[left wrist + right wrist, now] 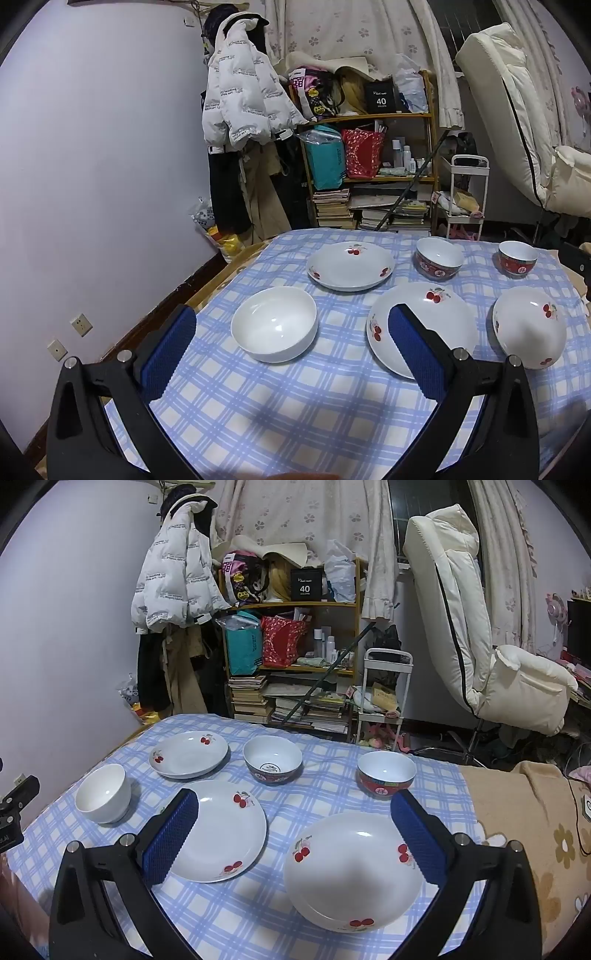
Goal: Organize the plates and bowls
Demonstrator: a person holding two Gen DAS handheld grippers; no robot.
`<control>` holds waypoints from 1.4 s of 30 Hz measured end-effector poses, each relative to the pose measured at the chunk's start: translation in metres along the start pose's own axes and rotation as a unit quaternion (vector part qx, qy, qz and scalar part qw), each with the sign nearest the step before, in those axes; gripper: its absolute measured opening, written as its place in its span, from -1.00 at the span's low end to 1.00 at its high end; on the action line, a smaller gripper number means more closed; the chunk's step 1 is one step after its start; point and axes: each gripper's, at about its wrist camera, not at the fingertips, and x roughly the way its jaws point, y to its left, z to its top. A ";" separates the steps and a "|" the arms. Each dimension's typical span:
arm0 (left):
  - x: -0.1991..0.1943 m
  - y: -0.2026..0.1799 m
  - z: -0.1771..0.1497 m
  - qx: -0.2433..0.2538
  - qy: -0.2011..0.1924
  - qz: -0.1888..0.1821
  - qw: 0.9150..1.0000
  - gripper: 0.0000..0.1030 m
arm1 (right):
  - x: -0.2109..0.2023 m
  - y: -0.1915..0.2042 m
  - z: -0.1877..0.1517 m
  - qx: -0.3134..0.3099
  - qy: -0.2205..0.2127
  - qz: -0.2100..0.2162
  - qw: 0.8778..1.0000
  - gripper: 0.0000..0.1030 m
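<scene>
On the blue-checked tablecloth [295, 413] [236, 915] stand three white cherry-print plates and three bowls. My left gripper [291, 314] is open and hovers just short of a plain white bowl [275, 325] [103, 794]; its right finger covers part of the near cherry plate [436, 321] [221, 830]. My right gripper [295, 799] is open above the gap between that plate and a second cherry plate [351, 867] [530, 328]. Further back are the third cherry plate [351, 266] [188, 753], a dark patterned bowl [439, 258] [272, 760] and a red bowl [517, 258] [386, 775]. Nothing is held.
Behind the table stand a cluttered wooden shelf [291, 638], hanging coats [240, 96], a white trolley [384, 694] and a white padded chair [480, 646]. A beige flowered blanket [524, 812] covers the surface right of the cloth. The wall lies close on the left.
</scene>
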 end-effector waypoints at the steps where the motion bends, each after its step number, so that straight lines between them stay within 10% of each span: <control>1: 0.000 0.000 0.000 -0.001 0.000 0.000 1.000 0.99 | 0.000 0.000 0.000 -0.001 0.000 -0.001 1.000 1.00; 42: 0.001 0.002 0.000 0.010 0.004 0.002 1.000 0.99 | 0.002 0.000 0.000 0.000 0.002 0.000 1.000 1.00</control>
